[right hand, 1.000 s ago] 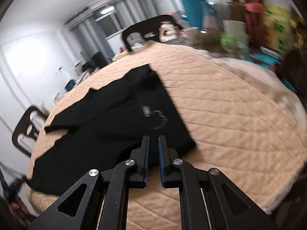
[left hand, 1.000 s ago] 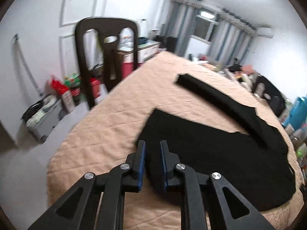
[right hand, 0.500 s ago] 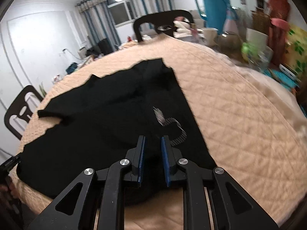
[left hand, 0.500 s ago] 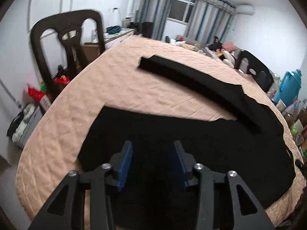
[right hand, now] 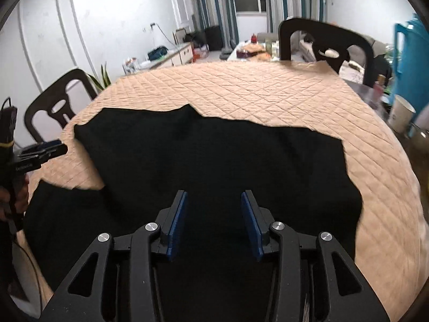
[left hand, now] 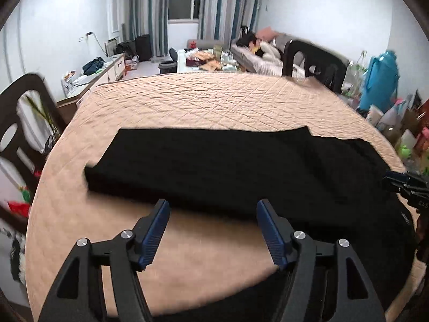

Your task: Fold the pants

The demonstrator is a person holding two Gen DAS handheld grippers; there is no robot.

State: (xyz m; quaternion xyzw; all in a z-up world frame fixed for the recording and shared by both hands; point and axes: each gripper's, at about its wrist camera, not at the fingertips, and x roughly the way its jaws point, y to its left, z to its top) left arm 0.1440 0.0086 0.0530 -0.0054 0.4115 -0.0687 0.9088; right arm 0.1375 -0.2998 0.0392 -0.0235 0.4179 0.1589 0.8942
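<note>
The pants (left hand: pixel 241 166) run behind the left gripper (left hand: pixel 213 230) and off the bottom edge, the right gripper (left hand: pixel 407 187) is cut by the right edge, and the chair (left hand: pixel 18 134) is smeared with blur.

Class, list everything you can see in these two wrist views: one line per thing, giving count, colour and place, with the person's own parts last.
pants: one, black, spread flat on the near half of the table.
quilted cover: one, peach, over the whole round table.
chairs: three in all, dark, around the table's far and left edges.
thermos jug: one, blue, right of the table.
paper cup: one, white, at the right edge.
curtains: striped grey and teal, at the far window.
left gripper: black, blue pads, jaws opening, nothing between them.
right gripper: the same, above the pants.
</note>
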